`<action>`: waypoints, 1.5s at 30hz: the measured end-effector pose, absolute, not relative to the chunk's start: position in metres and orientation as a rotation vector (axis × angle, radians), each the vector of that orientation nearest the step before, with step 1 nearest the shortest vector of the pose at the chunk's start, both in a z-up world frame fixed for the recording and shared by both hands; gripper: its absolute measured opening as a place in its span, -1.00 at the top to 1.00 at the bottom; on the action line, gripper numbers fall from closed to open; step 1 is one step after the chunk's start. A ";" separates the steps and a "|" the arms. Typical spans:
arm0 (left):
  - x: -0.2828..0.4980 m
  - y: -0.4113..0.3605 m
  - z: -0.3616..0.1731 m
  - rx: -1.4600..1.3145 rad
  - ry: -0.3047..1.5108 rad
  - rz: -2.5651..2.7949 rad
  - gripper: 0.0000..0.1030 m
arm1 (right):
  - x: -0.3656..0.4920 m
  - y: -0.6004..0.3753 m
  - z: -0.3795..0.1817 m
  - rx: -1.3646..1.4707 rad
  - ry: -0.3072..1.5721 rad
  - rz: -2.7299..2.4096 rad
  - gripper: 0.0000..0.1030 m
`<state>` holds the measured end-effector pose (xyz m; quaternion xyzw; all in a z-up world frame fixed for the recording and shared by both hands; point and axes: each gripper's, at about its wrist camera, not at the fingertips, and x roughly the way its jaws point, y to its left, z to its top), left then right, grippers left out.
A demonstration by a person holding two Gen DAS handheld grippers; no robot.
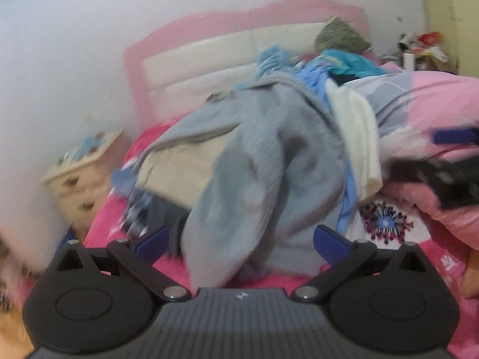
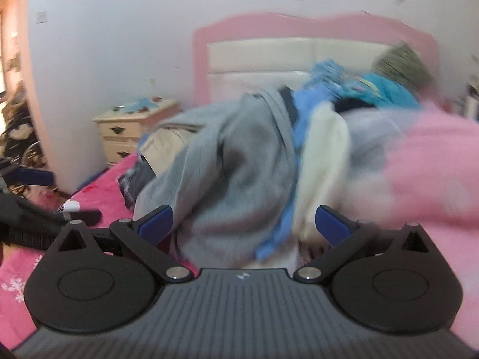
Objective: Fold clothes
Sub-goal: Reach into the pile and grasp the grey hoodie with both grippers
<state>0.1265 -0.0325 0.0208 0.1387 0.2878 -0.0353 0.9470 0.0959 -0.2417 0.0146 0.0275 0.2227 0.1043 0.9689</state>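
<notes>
Clothes, with a grey garment (image 1: 254,161) uppermost, are heaped unfolded mid-bed, just beyond both claws, the left gripper (image 1: 241,243) and right gripper (image 2: 244,224) being held spread wide and empty, seemingly so that fabric can be taken between the fingers.

Both views near clothes pile (image 1: 257,161) (headboard-facing)

One bed (image 1: 125,209), one headboard (image 1: 209,59), one nightstand (image 2: 134,128) with two drawers showing. Two grippers: left (image 1: 241,243), right (image 2: 244,224). One heaped clothes pile (image 1: 254,164), garments too blurred to count; one pink quilt (image 1: 434,104).
</notes>
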 end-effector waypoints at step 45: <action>0.085 -0.004 0.119 0.036 0.580 0.061 0.88 | 0.121 -0.282 0.025 0.267 0.247 0.685 1.00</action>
